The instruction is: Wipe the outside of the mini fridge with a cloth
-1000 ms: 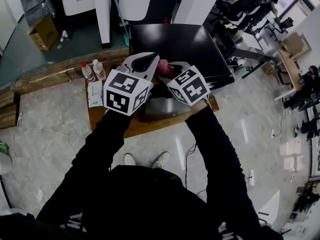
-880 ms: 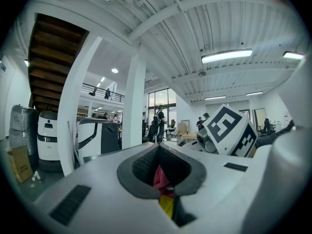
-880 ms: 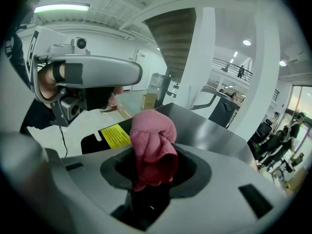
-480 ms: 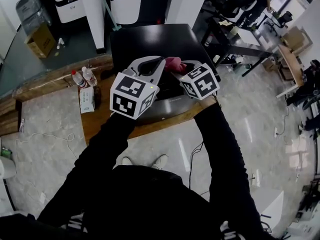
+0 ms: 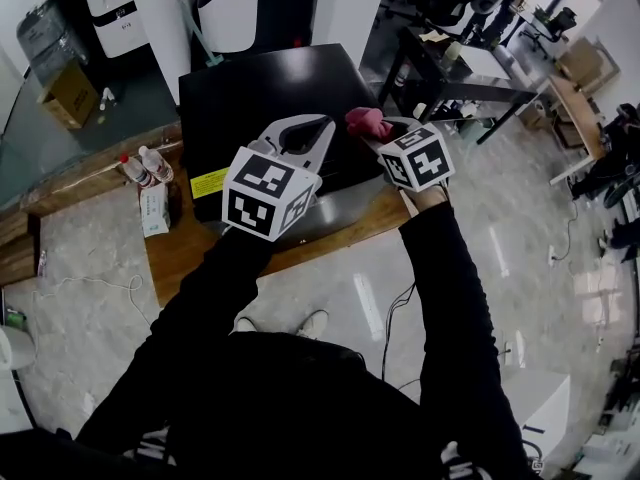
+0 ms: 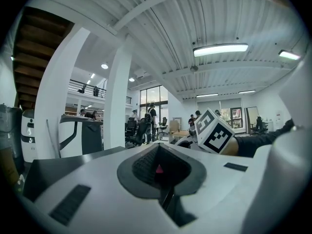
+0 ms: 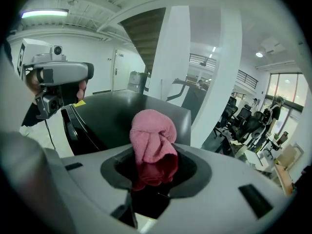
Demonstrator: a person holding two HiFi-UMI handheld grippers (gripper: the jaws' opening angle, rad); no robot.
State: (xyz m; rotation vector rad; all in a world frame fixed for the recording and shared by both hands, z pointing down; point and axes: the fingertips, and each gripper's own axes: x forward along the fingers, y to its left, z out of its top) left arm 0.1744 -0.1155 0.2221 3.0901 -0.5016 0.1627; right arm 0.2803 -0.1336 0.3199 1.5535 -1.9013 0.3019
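Your right gripper is pinching the bunched-up pink cloth just over the mini fridge top, while your left gripper hovers above its front edge, jaws pressed together, empty.

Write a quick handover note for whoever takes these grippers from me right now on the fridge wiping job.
Left gripper: shut, holding nothing, over the front of the black mini fridge.
Right gripper: shut on the bunched pink cloth, near the fridge's top right front corner; contact unclear.
The fridge stands on a wooden bench.
Done: cloth in hand. The views don't show which faces are wiped.
Left: probably top, front and sides.
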